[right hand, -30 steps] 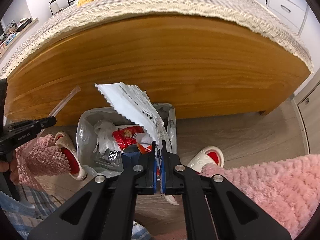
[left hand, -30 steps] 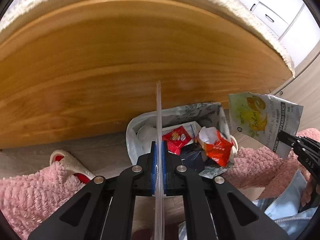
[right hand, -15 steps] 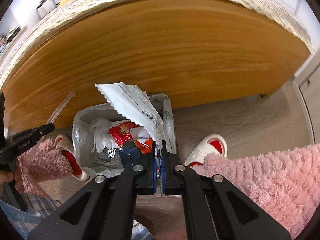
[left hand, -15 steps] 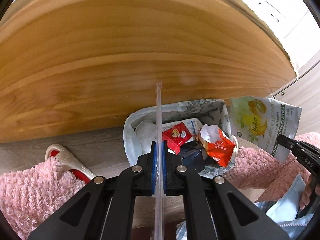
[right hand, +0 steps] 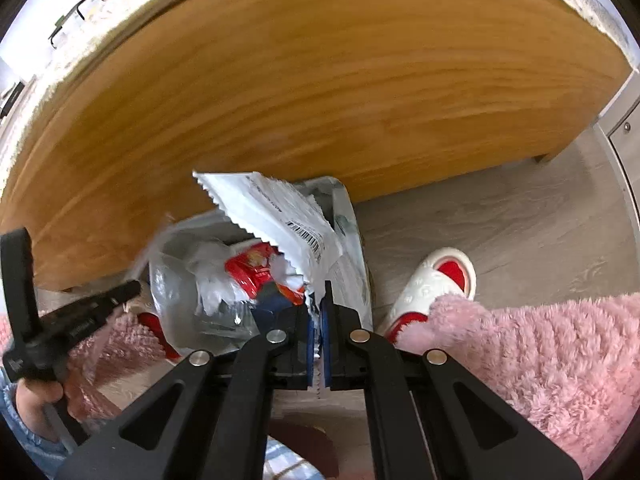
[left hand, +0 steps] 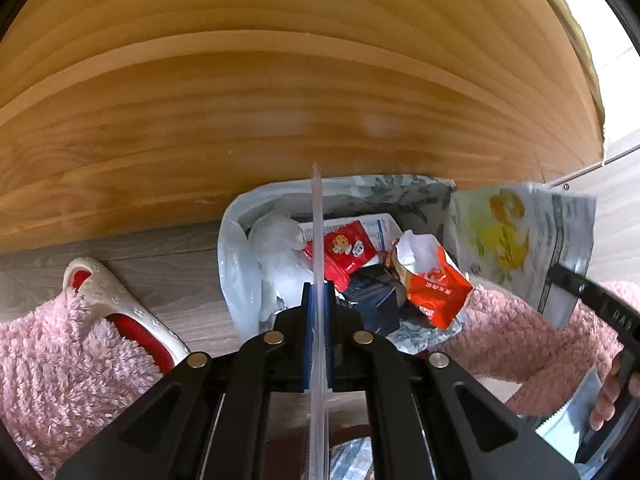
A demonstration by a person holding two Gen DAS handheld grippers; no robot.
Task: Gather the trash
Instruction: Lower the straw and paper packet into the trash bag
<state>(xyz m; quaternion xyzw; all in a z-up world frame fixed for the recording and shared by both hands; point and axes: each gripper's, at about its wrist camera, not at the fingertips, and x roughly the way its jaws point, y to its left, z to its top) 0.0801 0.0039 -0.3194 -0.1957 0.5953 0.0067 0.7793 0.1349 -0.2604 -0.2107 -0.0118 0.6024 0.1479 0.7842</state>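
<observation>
Clamped tight, the left gripper (left hand: 318, 304) pinches a long clear plastic straw wrapper (left hand: 317, 220) that runs straight ahead between its blue pads and over a white-lined trash bin (left hand: 240, 264) directly beyond the fingertips. Inside that bin lie a red snack packet (left hand: 350, 250), an orange torn wrapper (left hand: 434, 292) and crumpled clear plastic (left hand: 278, 248). Likewise closed, the right gripper (right hand: 318, 312) grips a white serrated-edged snack pouch (right hand: 276, 216) by its lower corner, the pouch rising ahead of the jaws above the bin (right hand: 176, 280). Beyond both stands a wooden bed frame (right hand: 320, 80); white-and-red slippers (right hand: 434, 284) flank the bin.
</observation>
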